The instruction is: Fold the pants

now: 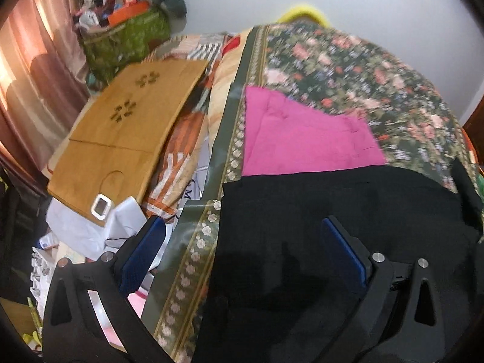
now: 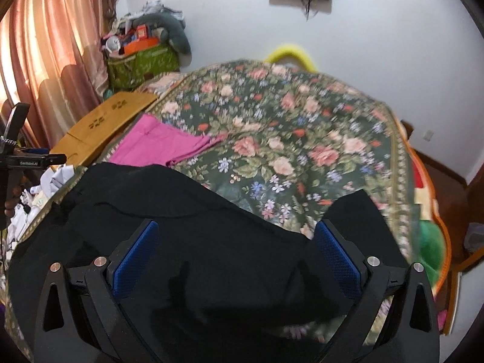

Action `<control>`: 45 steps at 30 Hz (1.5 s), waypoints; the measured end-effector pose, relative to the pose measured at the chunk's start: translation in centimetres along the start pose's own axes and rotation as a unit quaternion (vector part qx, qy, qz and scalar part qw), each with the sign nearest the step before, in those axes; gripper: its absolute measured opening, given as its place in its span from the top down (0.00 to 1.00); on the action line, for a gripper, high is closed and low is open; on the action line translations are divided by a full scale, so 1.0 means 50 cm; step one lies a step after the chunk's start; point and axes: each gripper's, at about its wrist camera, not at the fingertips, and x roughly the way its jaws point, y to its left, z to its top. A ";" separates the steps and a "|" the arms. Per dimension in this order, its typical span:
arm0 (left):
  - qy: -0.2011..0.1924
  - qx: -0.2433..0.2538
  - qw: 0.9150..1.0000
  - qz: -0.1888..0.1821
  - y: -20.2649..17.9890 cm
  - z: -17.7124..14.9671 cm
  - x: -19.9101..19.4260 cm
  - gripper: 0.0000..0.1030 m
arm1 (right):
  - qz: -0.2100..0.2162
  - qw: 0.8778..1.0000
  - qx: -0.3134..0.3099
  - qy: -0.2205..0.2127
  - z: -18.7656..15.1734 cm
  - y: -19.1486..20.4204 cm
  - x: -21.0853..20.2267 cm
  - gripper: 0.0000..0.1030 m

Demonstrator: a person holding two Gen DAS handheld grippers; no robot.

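Note:
Black pants (image 1: 332, 205) lie spread on the floral bedcover (image 1: 348, 69); they also show in the right wrist view (image 2: 187, 211). My left gripper (image 1: 242, 236) is open and hovers over the pants' left edge, nothing between its blue pads (image 1: 345, 251). My right gripper (image 2: 236, 239) is open above the pants' middle, with a black fold rising by its right finger. A folded pink garment (image 1: 302, 139) lies just beyond the pants and shows in the right wrist view (image 2: 160, 145).
A wooden board (image 1: 127, 127) with a small white device (image 1: 101, 207) lies left of the bed over loose clothes and papers. A green bag (image 2: 142, 66) stuffed with items stands by the pink curtain (image 2: 54, 45). A camera stand (image 2: 18, 157) is at far left.

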 end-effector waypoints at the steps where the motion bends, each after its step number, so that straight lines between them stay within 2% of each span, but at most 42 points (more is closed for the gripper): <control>1: 0.009 -0.004 1.000 -0.004 0.006 0.005 0.019 0.00 | 0.006 1.000 0.001 0.010 0.005 -0.006 0.018 0.02; 6: 0.058 -0.018 0.998 -0.031 0.017 0.031 0.113 0.19 | 0.031 0.997 0.007 0.063 0.025 -0.031 0.104 0.08; 11: 0.093 -0.022 0.995 -0.040 0.014 0.056 0.185 0.30 | 0.056 0.993 0.003 0.100 0.034 -0.044 0.165 0.18; 13: 0.105 -0.033 0.993 -0.047 0.020 0.066 0.208 0.32 | 0.069 0.992 0.003 0.108 0.037 -0.047 0.182 0.21; 15: 0.121 -0.047 0.990 -0.057 0.029 0.075 0.235 0.32 | 0.080 0.990 0.010 0.112 0.041 -0.052 0.193 0.28; 18: 0.162 -0.080 0.981 -0.074 0.042 0.077 0.284 0.32 | 0.098 0.988 0.013 0.119 0.044 -0.052 0.210 0.35; 20: 0.173 -0.100 0.976 -0.082 0.050 0.073 0.303 0.32 | 0.111 0.985 0.006 0.133 0.037 -0.041 0.225 0.41; 23: 0.166 -0.102 0.977 -0.083 0.047 0.071 0.303 0.35 | 0.099 0.986 -0.018 0.131 0.028 -0.027 0.232 0.42; 25: 0.157 -0.096 0.980 -0.077 0.041 0.071 0.297 0.44 | 0.091 0.987 -0.034 0.127 0.025 -0.021 0.233 0.43; 27: 0.149 -0.093 0.982 -0.075 0.034 0.073 0.287 0.61 | 0.076 0.989 -0.043 0.123 0.024 -0.020 0.236 0.54; 29: 0.146 -0.091 0.982 -0.072 0.023 0.076 0.276 0.72 | 0.061 0.991 -0.034 0.117 0.019 -0.019 0.240 0.57; 31: 0.135 -0.070 0.988 -0.040 0.005 0.079 0.261 0.75 | 0.053 0.992 -0.043 0.108 0.012 -0.010 0.239 0.62; 34: 0.111 -0.021 0.994 0.002 -0.031 0.081 0.238 0.81 | 0.047 0.992 -0.058 0.103 0.003 0.006 0.235 0.79; 35: 0.103 -0.010 0.995 0.010 -0.039 0.079 0.228 0.84 | 0.047 0.992 -0.062 0.104 0.001 0.009 0.232 0.90; 36: 0.095 -0.002 0.995 0.013 -0.044 0.078 0.216 0.89 | 0.054 0.991 -0.063 0.106 0.001 0.011 0.230 0.93; 41: 0.053 0.012 0.998 0.015 -0.033 0.086 0.134 0.91 | 0.057 0.993 -0.060 0.089 0.014 0.009 0.184 0.95; 45: 0.019 0.002 1.000 -0.008 -0.011 0.094 0.045 0.91 | 0.060 0.995 -0.054 0.056 0.034 0.015 0.119 0.95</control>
